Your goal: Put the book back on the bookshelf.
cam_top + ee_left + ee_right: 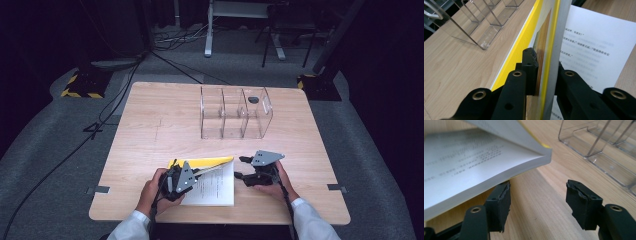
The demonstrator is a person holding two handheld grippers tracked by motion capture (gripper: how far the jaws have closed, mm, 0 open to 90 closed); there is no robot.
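Note:
An open book (216,186) with a yellow cover lies at the table's near edge, white printed pages up. My left gripper (196,173) is shut on the lifted yellow cover and a thin sheaf of pages (550,37), which stand on edge between its jaws (545,60). The printed page (594,45) lies flat beside them. My right gripper (242,167) stands open just right of the book. In the right gripper view its jaws (537,192) are wide apart over bare wood, and the left finger (499,202) sits under the book's (474,162) overhanging corner.
A clear plastic organizer (235,112) with three compartments stands at the middle back of the wooden table (150,130); a small dark object (253,100) lies in its right compartment. The organizer (599,145) shows beyond the right gripper too.

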